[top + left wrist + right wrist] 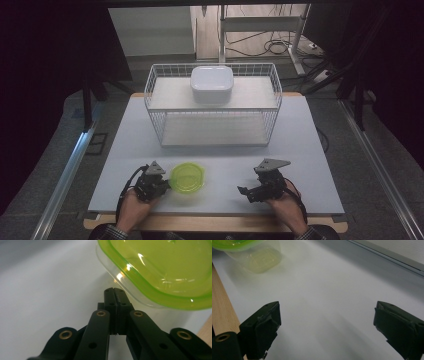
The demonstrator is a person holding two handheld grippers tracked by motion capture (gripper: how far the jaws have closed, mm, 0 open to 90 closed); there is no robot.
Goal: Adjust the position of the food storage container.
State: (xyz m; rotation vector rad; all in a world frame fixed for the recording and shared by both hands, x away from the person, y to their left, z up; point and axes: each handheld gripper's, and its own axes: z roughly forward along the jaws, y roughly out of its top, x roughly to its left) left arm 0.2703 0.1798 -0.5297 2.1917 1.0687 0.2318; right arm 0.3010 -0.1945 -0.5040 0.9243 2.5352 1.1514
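Now green-lidded container (187, 177) just right of left claw (159, 186), jaws together; right claw (246, 192) spread.

Both grippers are black, the left gripper (115, 290) with brass-ringed pivots and small screw holes along its linkage. Each carries a grey three-cornered plate (272, 163) and a black cable (125, 185). The cuffs (112, 232) look plaid, possibly.

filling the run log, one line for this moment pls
left gripper: shut, beside green-lidded container | right gripper: open, holds nothing | white box: on wire rack
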